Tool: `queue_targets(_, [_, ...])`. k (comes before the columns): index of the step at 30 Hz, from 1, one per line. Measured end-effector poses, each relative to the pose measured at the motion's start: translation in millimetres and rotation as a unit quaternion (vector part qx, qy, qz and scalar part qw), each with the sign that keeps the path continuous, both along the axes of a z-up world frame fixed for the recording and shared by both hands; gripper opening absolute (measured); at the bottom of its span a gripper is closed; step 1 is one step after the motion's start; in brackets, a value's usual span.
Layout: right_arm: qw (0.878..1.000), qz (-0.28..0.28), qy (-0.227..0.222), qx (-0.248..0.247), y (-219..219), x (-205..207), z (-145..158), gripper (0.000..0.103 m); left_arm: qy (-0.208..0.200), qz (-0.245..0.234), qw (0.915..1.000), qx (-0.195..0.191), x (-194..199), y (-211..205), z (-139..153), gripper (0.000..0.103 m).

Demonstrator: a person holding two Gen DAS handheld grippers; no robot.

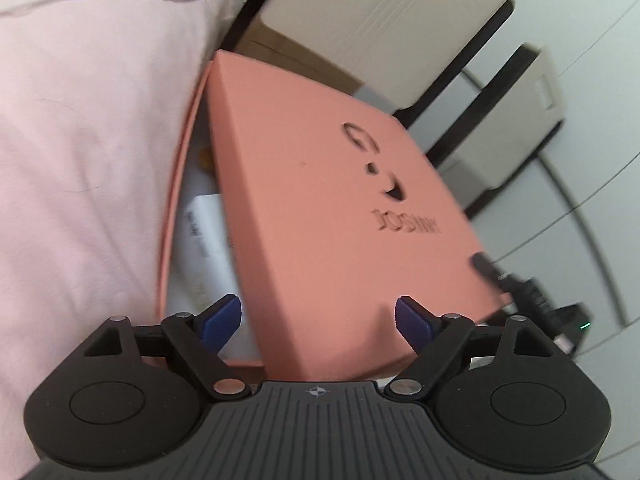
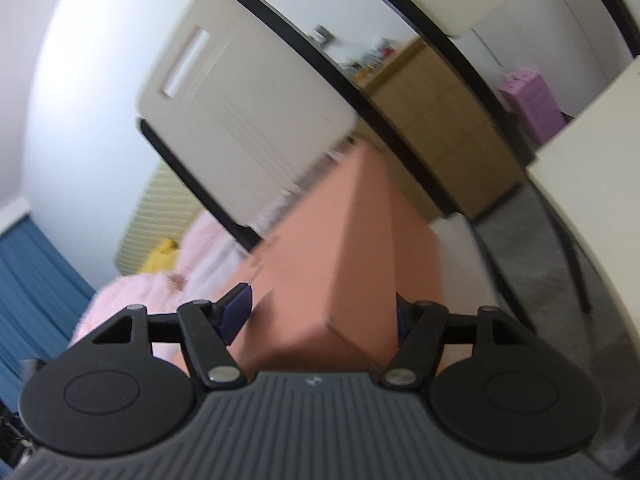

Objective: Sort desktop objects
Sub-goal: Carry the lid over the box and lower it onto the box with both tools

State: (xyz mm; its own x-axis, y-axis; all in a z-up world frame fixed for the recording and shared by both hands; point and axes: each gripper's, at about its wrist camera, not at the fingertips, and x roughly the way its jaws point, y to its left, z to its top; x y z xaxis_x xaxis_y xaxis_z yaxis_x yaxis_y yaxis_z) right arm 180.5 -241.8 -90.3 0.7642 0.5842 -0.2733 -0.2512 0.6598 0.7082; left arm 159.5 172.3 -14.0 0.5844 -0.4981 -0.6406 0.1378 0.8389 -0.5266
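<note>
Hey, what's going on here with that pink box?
A person with a handheld gripper in each hand is handling a salmon-pink box lid. The lid sits tilted and shifted off the box base, so white papers inside show through the gap. The left gripper is open at the lid's near edge. The right gripper has its fingers on either side of the lid's corner, though the blur hides whether it is clamped.

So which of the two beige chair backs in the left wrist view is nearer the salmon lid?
The larger upper one, directly behind the salmon lid; the smaller sits off right.
</note>
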Motion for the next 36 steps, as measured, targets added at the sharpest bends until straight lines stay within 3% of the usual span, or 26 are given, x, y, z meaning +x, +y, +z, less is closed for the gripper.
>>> queue_targets(5, [1.0, -0.01, 0.006, 0.0, 4.9, 1.8, -4.8, 0.071, -0.032, 0.04, 0.9951, 0.085, -26.7, -21.7, 10.2, 0.091])
queue_targets(9, [0.999, -0.026, 0.015, -0.026, 9.1, -0.4, -6.1, 0.077, -0.082, 0.059, 0.9837, 0.149, -42.8, -31.9, 14.8, 0.091])
queue_targets(12, [0.999, -0.034, 0.012, -0.035, 12.0, -0.4, -7.9, 0.079, -0.097, 0.101, 0.9795, 0.145, -46.0, -15.0, 15.8, 0.091])
queue_targets(15, [0.998, -0.046, 0.01, -0.045, 12.7, -1.9, -11.2, 0.091, -0.105, 0.125, 0.9761, 0.143, -44.7, -8.4, 16.3, 0.091])
queue_targets(20, [0.995, -0.077, -0.005, -0.061, 3.6, -7.0, -9.6, 0.091, -0.139, 0.112, 0.9733, 0.144, -43.0, -14.6, 13.9, 0.091])
queue_targets(26, [0.991, -0.101, -0.055, -0.069, -1.3, -9.5, -1.7, 0.091, -0.178, 0.091, 0.9657, 0.166, -38.0, -28.9, 8.1, 0.091])
queue_targets(28, [0.99, -0.099, -0.067, -0.073, 2.3, -9.0, -0.6, 0.085, -0.174, 0.077, 0.9671, 0.168, -33.7, -32.7, 5.5, 0.09])
queue_targets(30, [0.989, -0.096, -0.07, -0.083, 7.8, -7.1, -0.9, 0.068, -0.175, 0.074, 0.9665, 0.173, -31.4, -35.5, 3.4, 0.09])
queue_targets(32, [0.99, -0.092, -0.067, -0.089, 12.2, -5.0, -2.4, 0.059, -0.172, 0.067, 0.9683, 0.168, -28.9, -36.6, 1.5, 0.09])
queue_targets(35, [0.989, -0.093, -0.067, -0.094, 15.5, -5.9, -2.5, 0.056, -0.169, 0.066, 0.9697, 0.163, -26.0, -34.9, 1.8, 0.088])
queue_targets(36, [0.989, -0.092, -0.066, -0.094, 15.5, -6.6, -2.7, 0.05, -0.169, 0.069, 0.9693, 0.165, -25.3, -34.1, 2.1, 0.088])
